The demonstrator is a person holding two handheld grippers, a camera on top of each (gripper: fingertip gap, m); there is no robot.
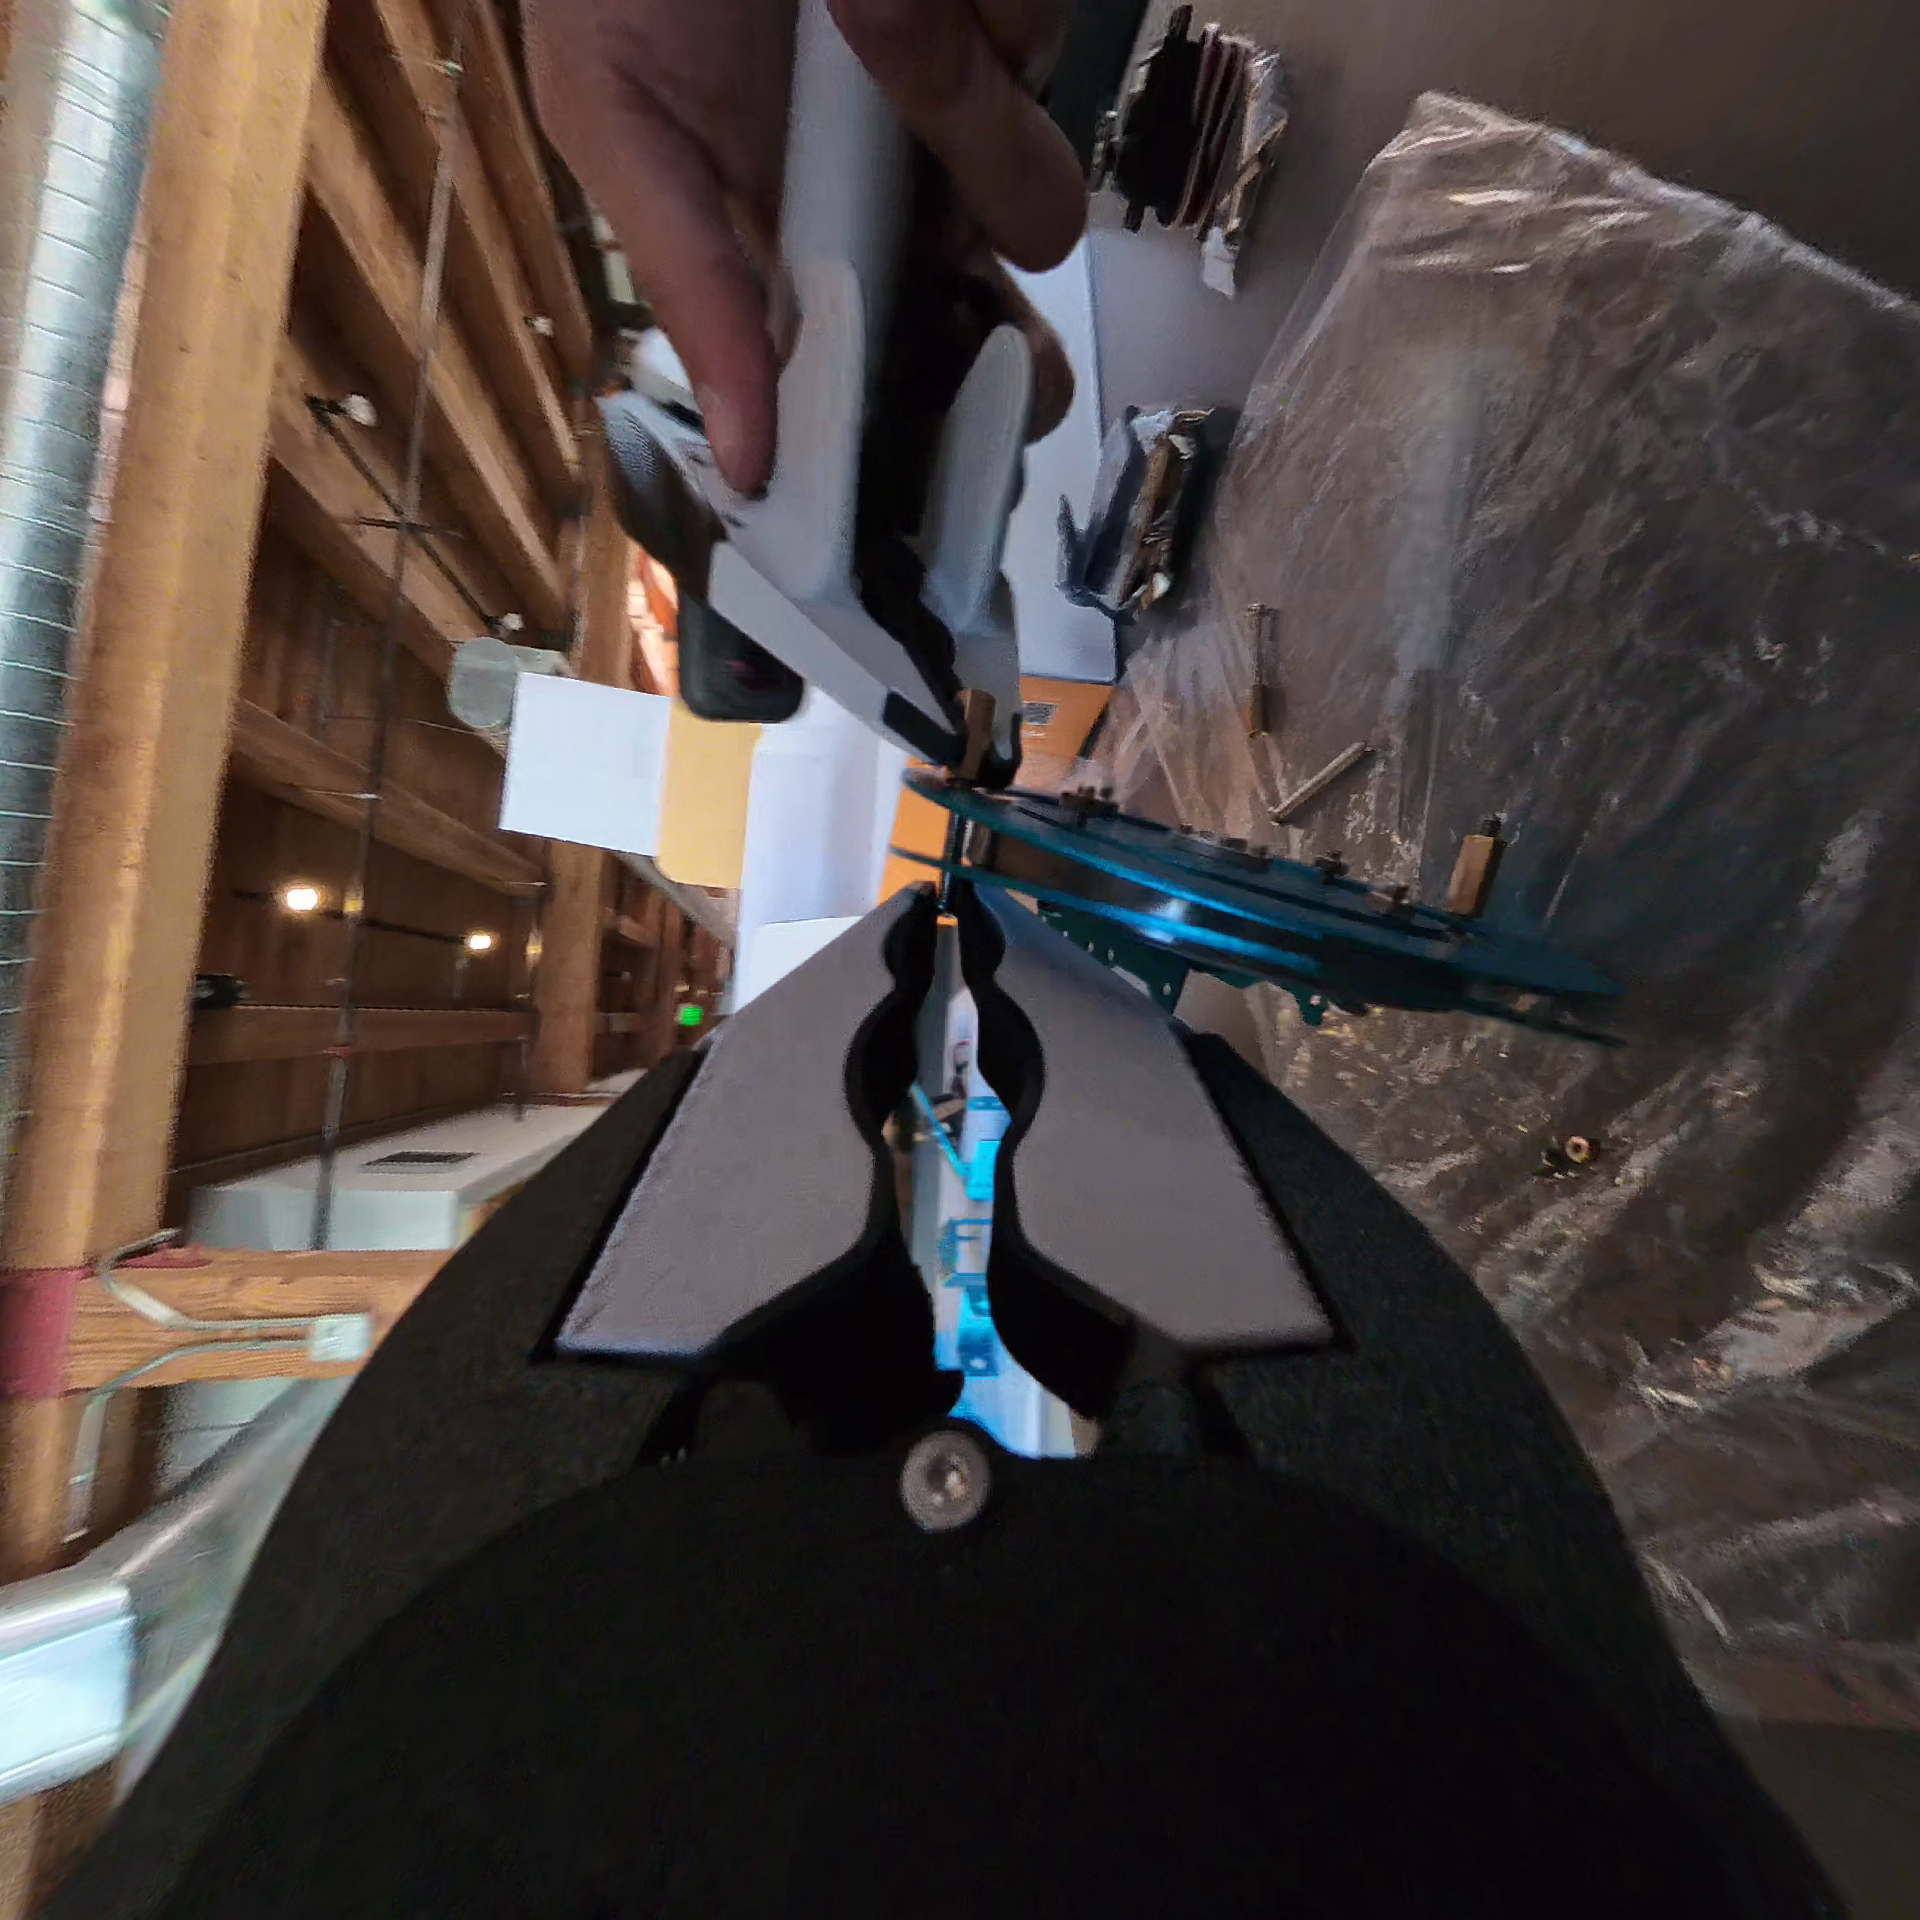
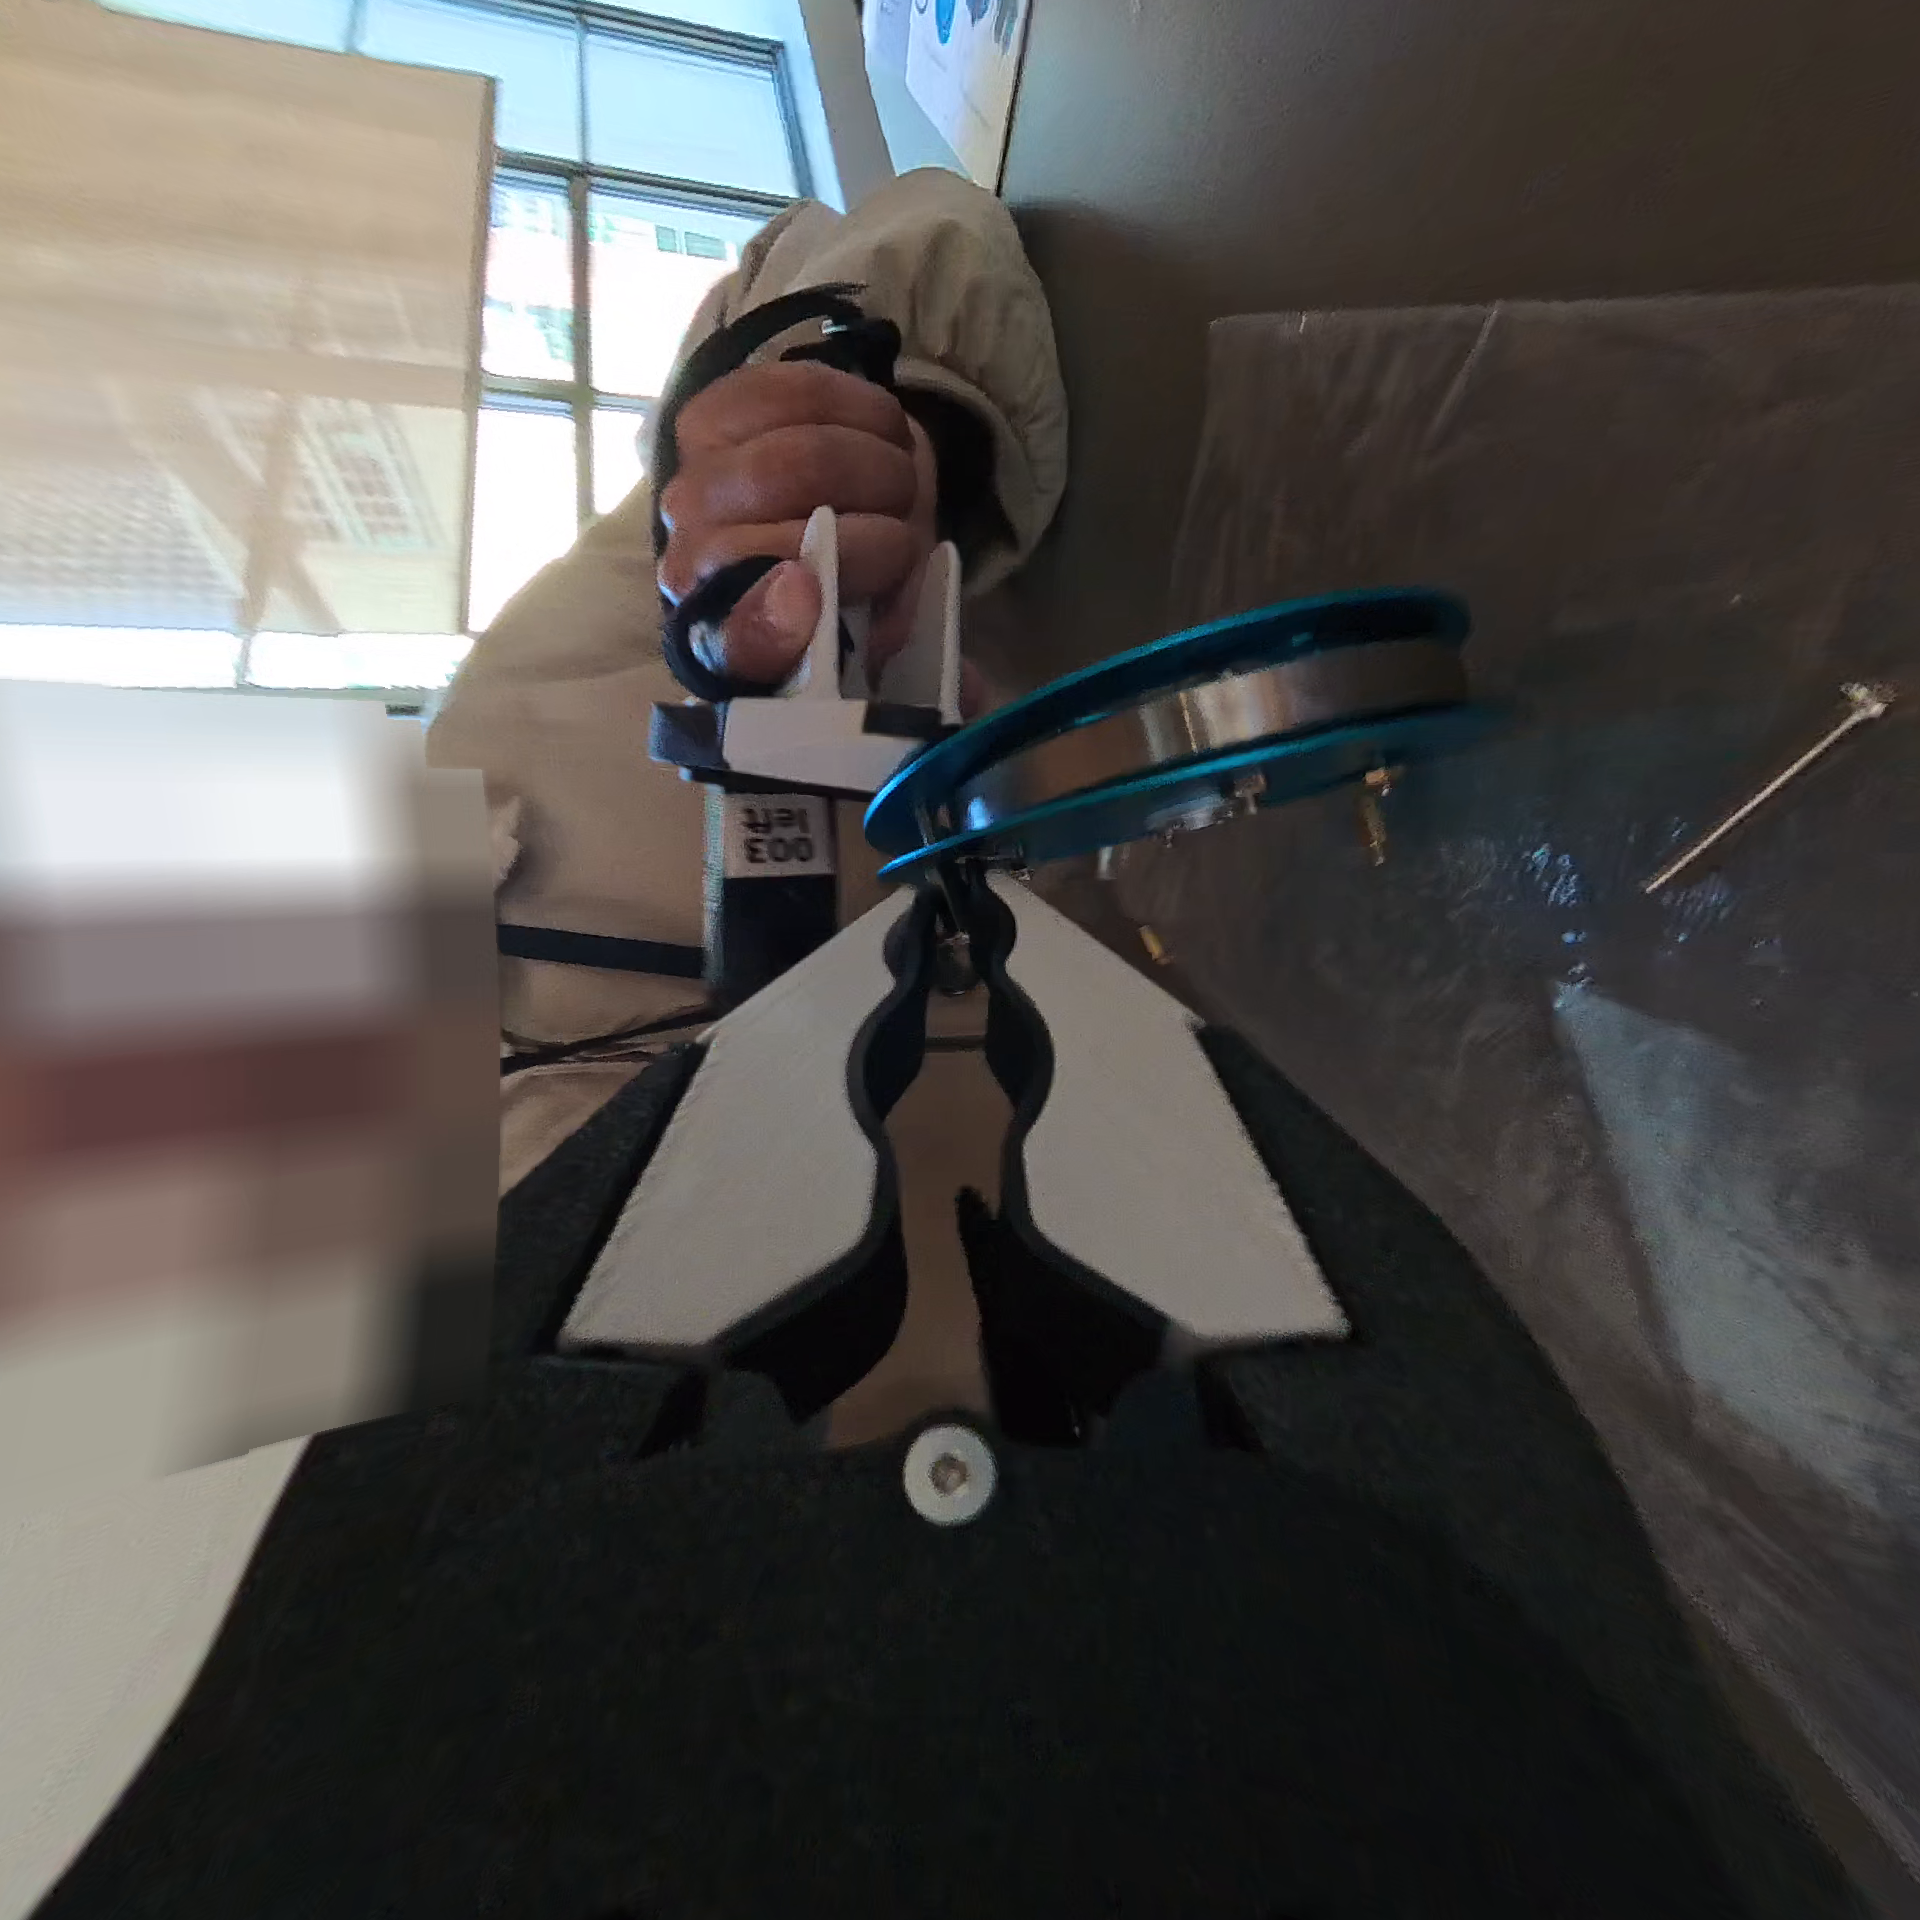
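Observation:
A blue disc assembly (image 1: 1247, 883), two teal discs with a silver drum between them (image 2: 1195, 727), hangs tilted above a plastic-covered table. My left gripper (image 1: 948, 906) is shut on a thin dark screw (image 1: 950, 862) that sticks out of the discs' near edge. My right gripper (image 2: 951, 909) comes in from the opposite side, hand-held, and shows in the left wrist view (image 1: 977, 743). It is shut on a short brass standoff (image 1: 975, 722) that stands on the same edge of the upper disc. Another brass standoff (image 1: 1475, 868) stands on the far rim.
A crinkled clear plastic sheet (image 1: 1558, 520) covers the brown table. On it lie loose brass standoffs (image 1: 1320, 779), a small brass nut (image 1: 1577, 1148), bags of parts (image 1: 1143, 509) and a long thin metal rod (image 2: 1756, 790). A person's beige sleeve (image 2: 935, 312) is close behind. The grippers are tip to tip, or close to it.

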